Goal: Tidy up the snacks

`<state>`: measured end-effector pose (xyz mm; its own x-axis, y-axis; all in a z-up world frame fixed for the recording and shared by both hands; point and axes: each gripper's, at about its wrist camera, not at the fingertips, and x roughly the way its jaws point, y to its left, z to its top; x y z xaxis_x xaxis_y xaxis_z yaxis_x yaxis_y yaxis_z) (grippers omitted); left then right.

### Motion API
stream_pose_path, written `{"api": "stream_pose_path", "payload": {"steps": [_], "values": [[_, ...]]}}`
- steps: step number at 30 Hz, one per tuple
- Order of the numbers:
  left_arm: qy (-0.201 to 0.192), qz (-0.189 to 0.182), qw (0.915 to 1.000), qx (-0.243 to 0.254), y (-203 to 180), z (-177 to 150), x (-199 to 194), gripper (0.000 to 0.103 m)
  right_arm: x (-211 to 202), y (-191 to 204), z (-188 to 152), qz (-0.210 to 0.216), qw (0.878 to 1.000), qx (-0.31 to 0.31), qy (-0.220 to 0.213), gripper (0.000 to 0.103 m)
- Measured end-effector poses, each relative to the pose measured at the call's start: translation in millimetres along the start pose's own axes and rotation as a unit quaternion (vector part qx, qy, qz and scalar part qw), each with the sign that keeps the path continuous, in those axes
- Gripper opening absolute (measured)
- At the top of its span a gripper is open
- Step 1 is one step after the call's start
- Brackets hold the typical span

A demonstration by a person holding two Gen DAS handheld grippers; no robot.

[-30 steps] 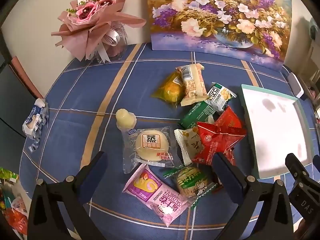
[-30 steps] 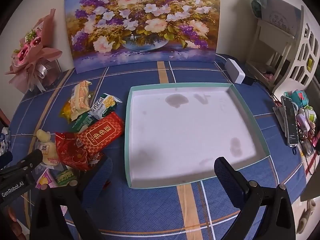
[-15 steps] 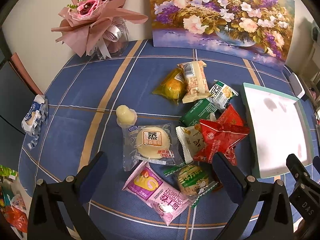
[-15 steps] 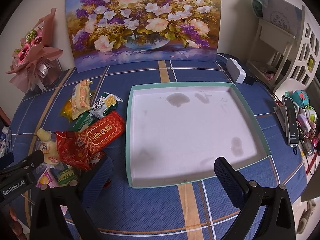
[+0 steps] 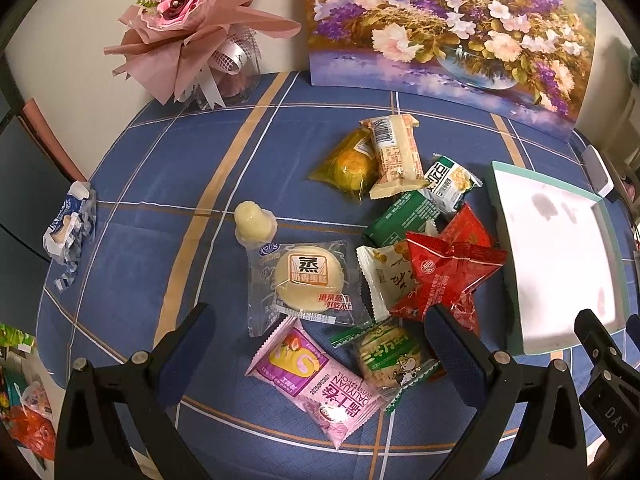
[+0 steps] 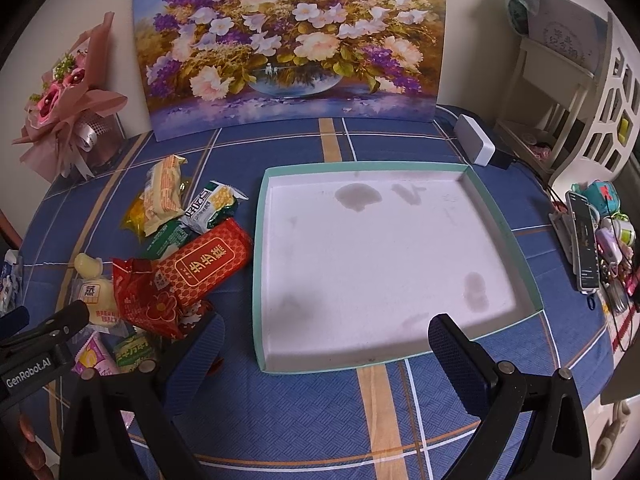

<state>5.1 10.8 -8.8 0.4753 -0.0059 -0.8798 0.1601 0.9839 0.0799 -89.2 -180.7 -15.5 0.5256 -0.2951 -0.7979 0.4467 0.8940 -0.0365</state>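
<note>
Several wrapped snacks lie in a loose pile on the blue checked tablecloth. In the left wrist view I see a clear-wrapped round cake [image 5: 310, 276], a pink swiss-roll packet [image 5: 316, 380], a green biscuit pack [image 5: 390, 354], a red star-shaped bag [image 5: 446, 276] and a yellow packet [image 5: 352, 166]. My left gripper [image 5: 318, 334] hovers open over the pink packet and the cake, holding nothing. A white tray with a teal rim [image 6: 260, 240] stands empty to the right of the pile; a red packet [image 6: 206, 266] lies by its left wall. My right gripper [image 6: 326, 350] is open above the tray's near edge.
A flower painting [image 6: 288, 44] leans on the back wall and a pink bouquet [image 5: 192, 36] stands at the back left. A white box [image 6: 474, 144] sits behind the tray. A phone [image 6: 584, 248] and trinkets crowd the right table edge. A crumpled blue wrapper [image 5: 68, 224] lies far left.
Both grippers have drifted slightly back, so the scene sits a little lower in each view. Nothing on the table has moved and both grippers stay open.
</note>
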Motion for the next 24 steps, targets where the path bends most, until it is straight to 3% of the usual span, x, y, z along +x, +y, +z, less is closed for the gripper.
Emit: {"api": "stream_pose_path", "payload": {"steps": [24], "values": [[0.008, -0.007, 0.9999, -0.008, 3.3, -1.5, 1.6, 0.103, 0.8, 2.5, -1.1, -0.001, 1.000, -0.001, 0.000, 0.103]]}}
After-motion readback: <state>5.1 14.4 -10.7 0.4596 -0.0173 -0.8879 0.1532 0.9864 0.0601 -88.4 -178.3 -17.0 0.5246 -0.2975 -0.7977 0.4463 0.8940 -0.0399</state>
